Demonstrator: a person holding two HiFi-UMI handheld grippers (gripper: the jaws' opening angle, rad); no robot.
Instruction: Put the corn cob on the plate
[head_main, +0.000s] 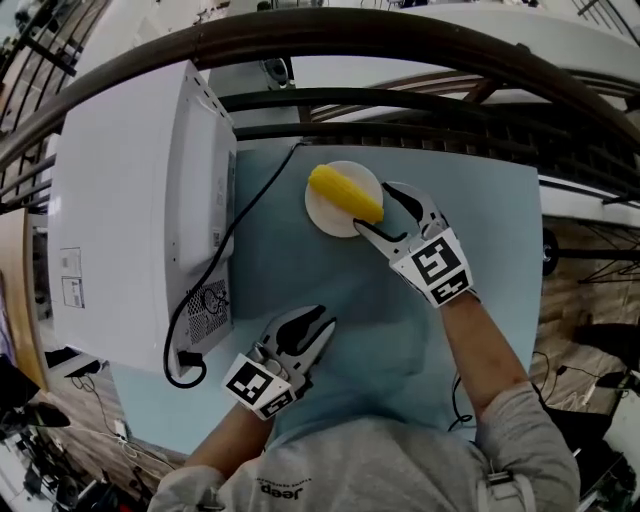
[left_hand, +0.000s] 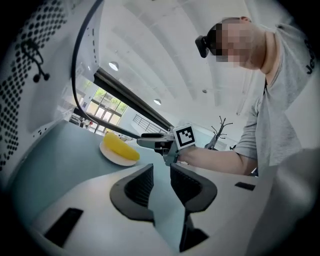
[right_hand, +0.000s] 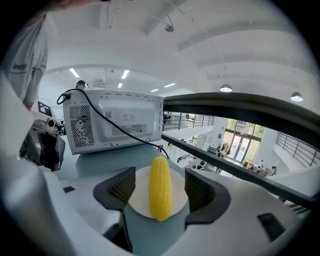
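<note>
The yellow corn cob (head_main: 345, 193) lies on a small white plate (head_main: 322, 212) at the far middle of the blue-grey table (head_main: 400, 330). My right gripper (head_main: 372, 207) hovers just to the right of the cob, open, its pads clear of it. In the right gripper view the cob (right_hand: 160, 192) shows between the wide jaws, resting on the plate (right_hand: 137, 204), untouched by either pad. My left gripper (head_main: 325, 322) hangs over the near table, open with a narrow gap and nothing in it. From the left gripper (left_hand: 161, 182) the cob (left_hand: 120, 146) and plate (left_hand: 112, 158) lie ahead.
A white microwave (head_main: 130, 210) stands on the left with its back to me, its black cable (head_main: 215, 270) trailing toward the plate. A dark railing (head_main: 420, 60) runs beyond the table's far edge. The table's right edge (head_main: 538, 300) drops to the floor.
</note>
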